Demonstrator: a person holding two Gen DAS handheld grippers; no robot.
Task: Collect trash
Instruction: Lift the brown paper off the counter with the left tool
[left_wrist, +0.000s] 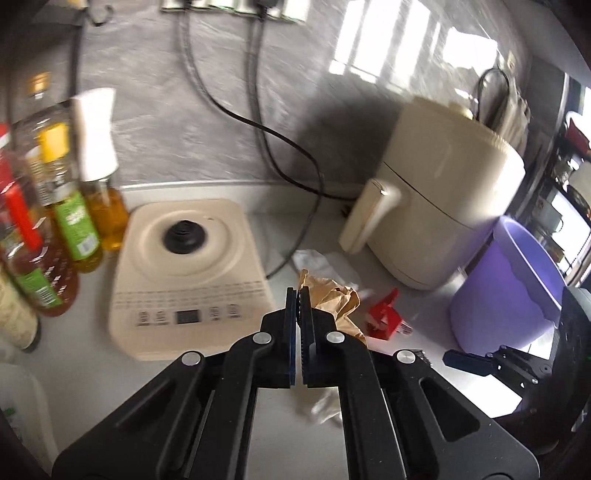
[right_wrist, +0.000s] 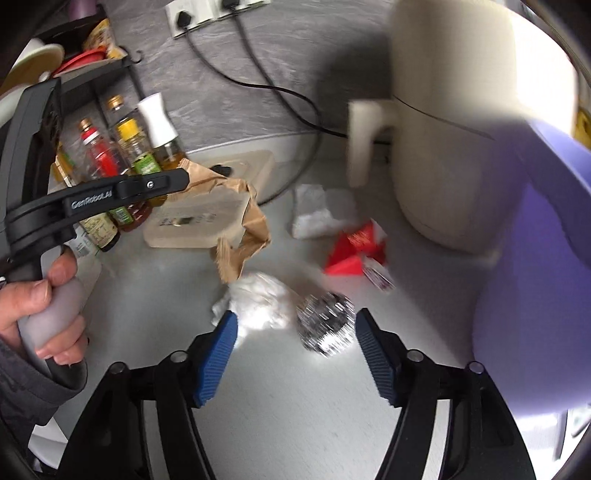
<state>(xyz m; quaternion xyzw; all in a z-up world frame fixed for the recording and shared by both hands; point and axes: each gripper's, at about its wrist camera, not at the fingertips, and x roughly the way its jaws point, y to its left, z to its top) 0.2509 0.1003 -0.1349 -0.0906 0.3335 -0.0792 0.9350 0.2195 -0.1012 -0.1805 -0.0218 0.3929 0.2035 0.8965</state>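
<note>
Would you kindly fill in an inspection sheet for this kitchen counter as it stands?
Surface: grey counter, littered.
Job's things: brown paper bag, foil ball, white wad, tissue, red wrapper; purple bin at right.
Clutter: oil bottles, induction cooker, air fryer.
Grippers: left gripper shut on the brown paper bag; right gripper open around the foil ball.
Cables: black cables run from wall sockets to the counter.
Surroundings: grey wall; a hand holds the left gripper's handle.
</note>
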